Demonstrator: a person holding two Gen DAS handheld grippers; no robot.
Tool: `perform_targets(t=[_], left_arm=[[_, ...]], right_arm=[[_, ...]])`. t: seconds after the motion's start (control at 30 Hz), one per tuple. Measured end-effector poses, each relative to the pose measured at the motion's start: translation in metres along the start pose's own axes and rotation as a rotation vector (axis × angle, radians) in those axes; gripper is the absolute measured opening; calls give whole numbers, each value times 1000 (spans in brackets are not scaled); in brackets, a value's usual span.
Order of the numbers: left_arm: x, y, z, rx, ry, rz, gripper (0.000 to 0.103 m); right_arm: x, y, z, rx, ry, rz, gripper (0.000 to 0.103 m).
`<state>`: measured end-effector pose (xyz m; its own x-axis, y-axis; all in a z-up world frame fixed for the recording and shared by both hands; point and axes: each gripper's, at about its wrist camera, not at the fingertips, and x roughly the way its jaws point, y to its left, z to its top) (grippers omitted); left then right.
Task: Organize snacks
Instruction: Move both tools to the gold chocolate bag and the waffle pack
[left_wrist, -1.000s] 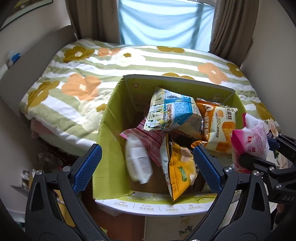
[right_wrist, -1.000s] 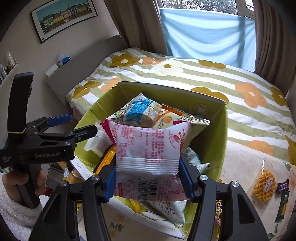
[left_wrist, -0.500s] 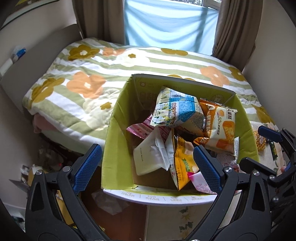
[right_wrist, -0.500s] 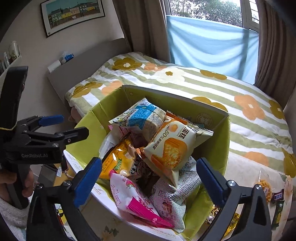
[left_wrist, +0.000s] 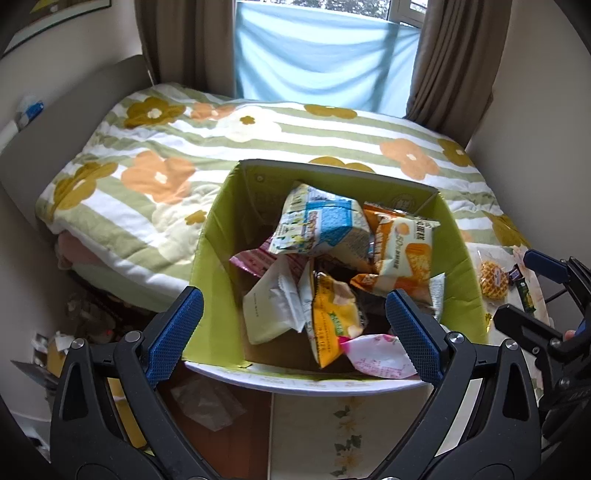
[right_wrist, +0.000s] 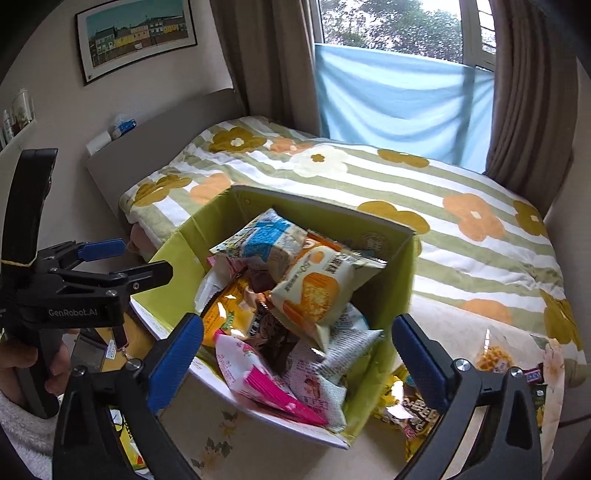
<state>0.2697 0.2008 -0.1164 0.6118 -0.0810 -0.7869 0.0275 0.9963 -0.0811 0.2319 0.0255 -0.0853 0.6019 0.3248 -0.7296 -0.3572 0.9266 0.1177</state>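
A green cardboard box (left_wrist: 210, 251) (right_wrist: 391, 280) stands on the table, full of snack packets. Among them are a blue-white packet (left_wrist: 325, 225) (right_wrist: 266, 236), an orange-white cake packet (left_wrist: 410, 254) (right_wrist: 314, 291) and a yellow packet (left_wrist: 332, 321) (right_wrist: 225, 317). A pink-white packet (left_wrist: 376, 358) (right_wrist: 255, 373) lies loose at the box's near edge. My right gripper (right_wrist: 295, 321) hovers above that edge, open, with nothing pressed between its pads. My left gripper (left_wrist: 291, 295) hangs open over the box's near left side, holding nothing.
A round waffle snack (left_wrist: 493, 278) (right_wrist: 493, 356) and other loose packets (right_wrist: 417, 410) lie on the floral tablecloth (right_wrist: 221, 443) right of the box. A bed with a flowered quilt (left_wrist: 221, 147) is behind. A hand (right_wrist: 22, 369) grips the left tool's handle.
My right gripper opened and let go of the pink-white packet, which dropped into the box's near edge. Both grippers drew up and back a little from the box.
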Motion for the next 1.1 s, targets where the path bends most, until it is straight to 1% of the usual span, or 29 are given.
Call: perform_targets(t=[0.1,0.23,0.33,0.43,0.67,0.8,0.97,1.1], left_arm=[[-5,-11,0,-3,-4,-12,99],[-12,-31,-4,-14,-10,-22,99],[-16,-51,-8,-21,-10,-7,99],[-20,-78,-14,-42,-14,18,99],[-18,-152,-36,-139,14,68,99],[-6,-197,-50,-175,49,124,99],[8,-243,-67,-241,93,159,99],[23,-267,-77,-285,127,174,99]], right_arm=[[-14,-16,-2,23,-21,-27,102],[-33,-47,-8,56,-47,-63,102],[-47,-78,-14,81,-60,-82,102],[-58,-111,-19,97,-67,-82,102],[-78,-188,-31,91,-63,-36,102],[-76,-226,-37,77,-40,4,102],[-65,-260,-46,67,6,44,102],[-50,-276,-55,97,50,75,102]])
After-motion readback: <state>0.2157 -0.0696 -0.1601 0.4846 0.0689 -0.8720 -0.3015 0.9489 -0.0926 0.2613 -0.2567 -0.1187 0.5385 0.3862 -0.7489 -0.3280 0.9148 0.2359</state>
